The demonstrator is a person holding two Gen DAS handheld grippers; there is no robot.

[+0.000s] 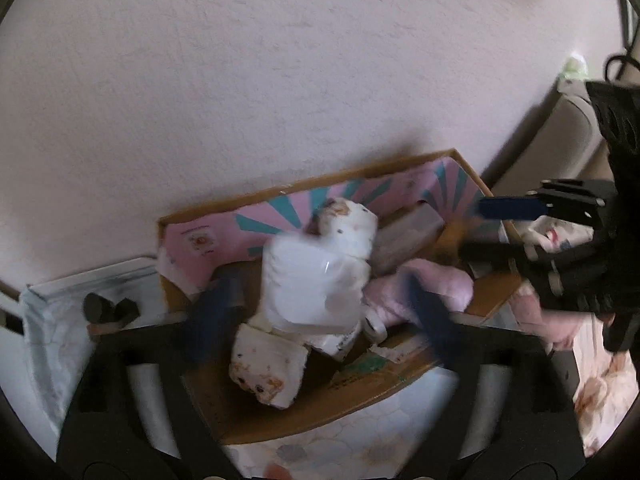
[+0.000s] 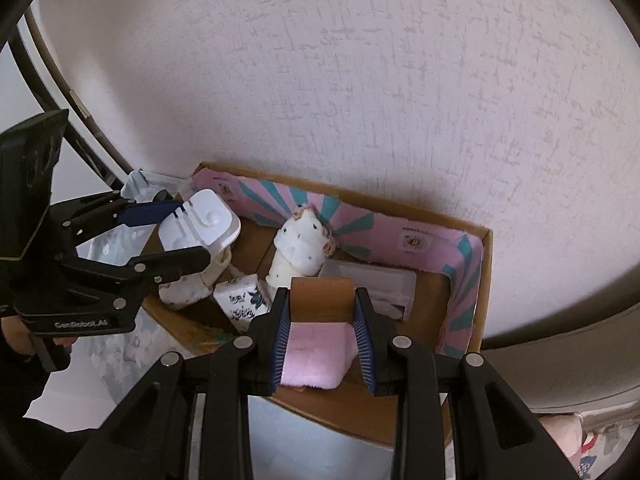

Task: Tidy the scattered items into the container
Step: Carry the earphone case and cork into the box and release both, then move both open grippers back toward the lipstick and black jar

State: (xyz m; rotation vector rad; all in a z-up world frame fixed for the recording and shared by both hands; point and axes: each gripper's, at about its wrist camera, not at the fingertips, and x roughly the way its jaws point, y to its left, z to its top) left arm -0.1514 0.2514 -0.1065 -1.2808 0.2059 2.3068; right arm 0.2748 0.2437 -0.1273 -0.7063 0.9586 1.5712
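A cardboard box [image 2: 484, 276] with a pink and teal lining stands against the wall; it also shows in the left wrist view [image 1: 400, 394]. My left gripper [image 1: 316, 312] is over the box with its jaws apart on either side of a white wipes pack [image 1: 312, 280]; it also shows in the right wrist view [image 2: 176, 236] around that pack's white flip lid [image 2: 202, 222]. My right gripper [image 2: 322, 312] is shut on a brown block [image 2: 322, 298] just above a pink cloth [image 2: 316, 360] in the box. Several white patterned packs [image 2: 302, 248] lie inside.
A textured white wall [image 2: 360, 80] rises right behind the box. A floral sheet [image 1: 348, 448] lies under and around it. A clear plastic box [image 2: 370, 286] lies inside at the right. A light blue carton [image 1: 52, 352] stands left of the box.
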